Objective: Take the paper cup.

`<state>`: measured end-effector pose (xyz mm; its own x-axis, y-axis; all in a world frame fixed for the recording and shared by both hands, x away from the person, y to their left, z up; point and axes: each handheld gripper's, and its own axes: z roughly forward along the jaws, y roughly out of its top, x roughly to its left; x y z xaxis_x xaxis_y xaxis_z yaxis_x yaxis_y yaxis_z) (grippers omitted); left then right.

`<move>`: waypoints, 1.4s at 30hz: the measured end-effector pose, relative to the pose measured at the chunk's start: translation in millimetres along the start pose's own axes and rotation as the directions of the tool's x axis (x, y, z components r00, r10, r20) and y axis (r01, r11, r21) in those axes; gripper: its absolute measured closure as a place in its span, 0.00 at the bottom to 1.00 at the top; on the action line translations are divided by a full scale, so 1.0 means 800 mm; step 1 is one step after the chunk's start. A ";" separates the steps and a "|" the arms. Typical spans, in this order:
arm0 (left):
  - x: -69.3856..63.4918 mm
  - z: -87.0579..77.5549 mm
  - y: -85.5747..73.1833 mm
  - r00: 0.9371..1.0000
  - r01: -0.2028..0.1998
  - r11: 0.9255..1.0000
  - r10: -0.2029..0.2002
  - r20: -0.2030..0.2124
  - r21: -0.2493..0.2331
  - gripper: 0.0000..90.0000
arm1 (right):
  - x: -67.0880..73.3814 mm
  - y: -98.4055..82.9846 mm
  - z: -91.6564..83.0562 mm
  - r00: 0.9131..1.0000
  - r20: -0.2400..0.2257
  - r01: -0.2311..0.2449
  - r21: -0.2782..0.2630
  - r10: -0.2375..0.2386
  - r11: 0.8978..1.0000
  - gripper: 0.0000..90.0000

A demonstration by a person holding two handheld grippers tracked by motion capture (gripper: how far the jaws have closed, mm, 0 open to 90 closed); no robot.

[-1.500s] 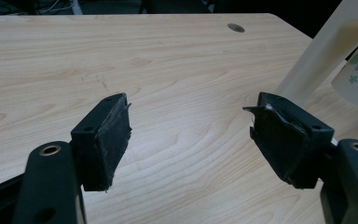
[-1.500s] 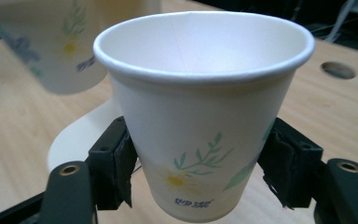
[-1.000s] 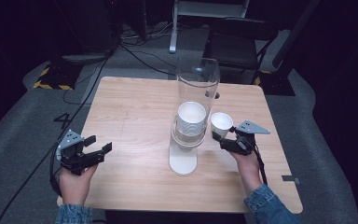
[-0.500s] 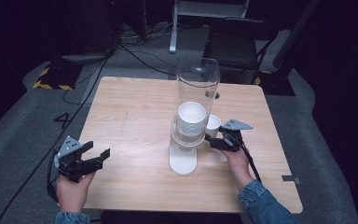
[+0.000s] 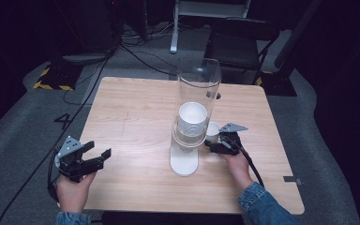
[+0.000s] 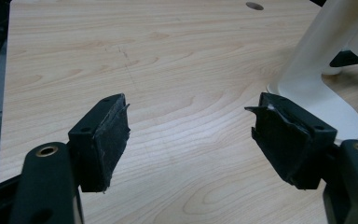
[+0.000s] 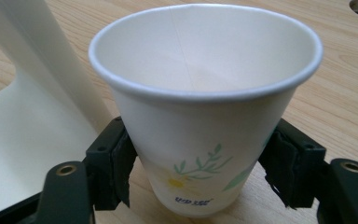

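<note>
Left gripper stands near the table's front edge, well left of the cup dispenser, jaws spread wide with nothing between them. Right gripper, just right of the dispenser's base, has its jaws against both sides of an upright paper cup; they have just been easing apart. The cup's underside is hidden.

Cup dispenser sits mid-table, paper cup just to its right, left gripper way off left.
</note>
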<state>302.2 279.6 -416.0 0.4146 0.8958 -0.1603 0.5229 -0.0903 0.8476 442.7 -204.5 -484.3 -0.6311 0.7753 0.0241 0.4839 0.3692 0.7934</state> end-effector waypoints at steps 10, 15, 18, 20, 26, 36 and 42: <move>-0.002 0.007 0.003 1.000 -0.001 1.000 0.001 0.014 0.007 0.29 | -0.005 -0.008 -0.004 0.999 -0.028 -0.017 0.019 0.018 1.000 0.23; -0.001 0.008 0.005 1.000 -0.002 1.000 0.001 0.019 0.007 0.29 | -0.004 -0.006 -0.010 0.999 -0.036 -0.009 0.026 0.010 1.000 0.15; -0.002 0.009 0.005 1.000 -0.006 1.000 0.006 0.021 0.008 0.29 | -0.005 -0.005 -0.018 0.998 -0.057 0.001 0.053 0.002 0.999 0.07; -0.002 0.009 0.005 1.000 -0.005 1.000 0.005 0.021 0.007 0.29 | -0.006 -0.003 -0.023 0.998 -0.058 0.001 0.051 0.002 0.999 0.05; -0.004 0.008 0.005 1.000 -0.011 1.000 0.011 0.022 0.007 0.29 | -0.011 0.015 -0.080 0.998 -0.069 0.006 -0.056 -0.010 0.998 0.03; -0.004 0.010 0.006 1.000 -0.015 1.000 0.015 0.021 0.017 0.29 | -0.049 0.009 -0.163 1.000 0.004 -0.010 -0.131 0.010 0.991 0.03; -0.005 0.014 0.009 0.999 -0.019 0.999 0.018 0.033 0.027 0.29 | -0.079 -0.006 -0.193 0.997 0.059 -0.046 -0.167 0.057 0.985 0.03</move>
<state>312.7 270.6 -414.9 0.4482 0.8793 -0.1611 0.5348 -0.1193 0.8365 386.5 -334.3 -395.2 -0.5654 0.8241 0.0333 0.4045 0.2419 0.8820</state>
